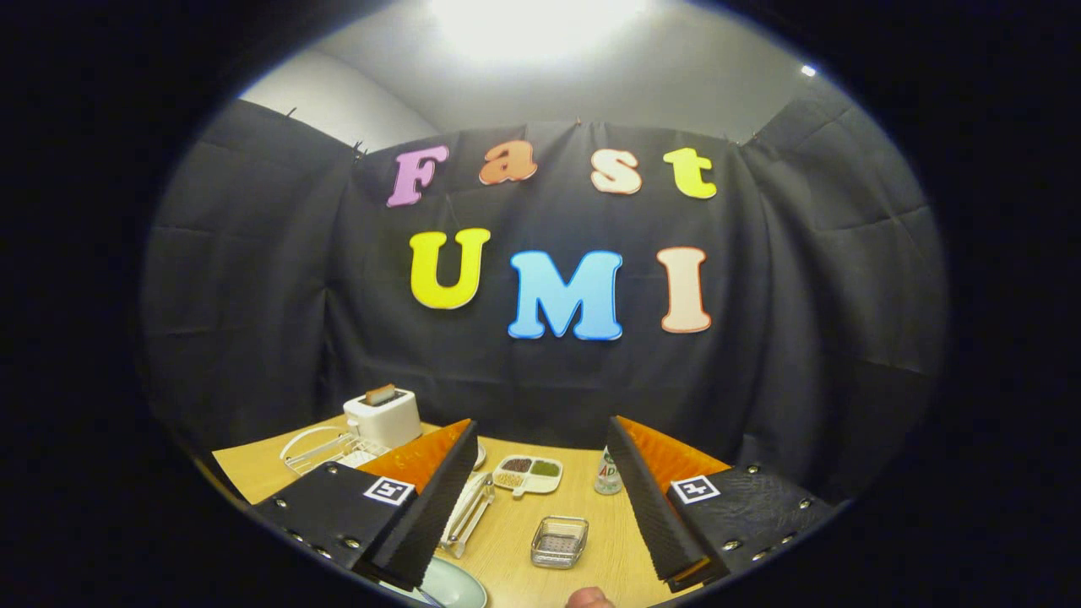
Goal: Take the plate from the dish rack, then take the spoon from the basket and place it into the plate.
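Overhead, your gripper (540, 507) fingers gape, empty; plate (452, 583) sits at seven o'clock, basket (559, 540) just ahead, spoon possibly inside.

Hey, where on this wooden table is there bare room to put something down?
Bare wood lies between the open gripper fingers, bordered by the white divided snack dish, the small clear wire-mesh basket and the clear plastic bottle. It is crowded beyond the left finger: white wire dish rack, white toaster, pale green plate.
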The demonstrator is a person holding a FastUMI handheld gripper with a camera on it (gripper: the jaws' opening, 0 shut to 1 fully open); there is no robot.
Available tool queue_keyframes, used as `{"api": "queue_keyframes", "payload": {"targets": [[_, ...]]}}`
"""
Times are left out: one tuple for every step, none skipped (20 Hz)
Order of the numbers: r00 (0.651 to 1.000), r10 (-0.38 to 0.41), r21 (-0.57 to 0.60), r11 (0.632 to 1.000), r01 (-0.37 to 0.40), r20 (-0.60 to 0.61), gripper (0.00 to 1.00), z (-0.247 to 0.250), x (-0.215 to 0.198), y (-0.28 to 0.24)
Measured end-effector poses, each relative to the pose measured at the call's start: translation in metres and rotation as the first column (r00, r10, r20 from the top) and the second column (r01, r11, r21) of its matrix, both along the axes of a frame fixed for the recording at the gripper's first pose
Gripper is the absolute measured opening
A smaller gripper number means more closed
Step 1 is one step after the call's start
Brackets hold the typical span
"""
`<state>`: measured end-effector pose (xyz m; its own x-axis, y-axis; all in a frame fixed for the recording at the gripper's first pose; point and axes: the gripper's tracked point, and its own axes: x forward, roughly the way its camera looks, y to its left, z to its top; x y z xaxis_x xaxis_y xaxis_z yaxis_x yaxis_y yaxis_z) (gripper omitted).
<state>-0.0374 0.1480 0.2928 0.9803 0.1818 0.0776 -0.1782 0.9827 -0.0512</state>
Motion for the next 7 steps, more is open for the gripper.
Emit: {"api": "queue_keyframes", "payload": {"targets": [[1.0,-0.002,0.002,1.0,0.002,0.006,0.95,-0.001,0.0,-0.005],[1.0,-0.002,0.006,1.0,0.002,0.007,0.95,-0.001,0.0,-0.009],[1.0,-0.006,0.011,1.0,0.006,0.007,0.95,-0.002,0.002,-0.013],[1.0,-0.01,0.02,1.0,0.01,0.012,0.95,-0.003,0.002,-0.018],[1.0,-0.01,0.028,1.0,0.009,0.013,0.95,-0.004,0.004,-0.021],[1.0,-0.012,0.036,0.999,0.012,0.013,0.95,-0.005,0.005,-0.025],[1.0,-0.014,0.043,0.999,0.013,0.013,0.95,-0.008,0.008,-0.03]]}}
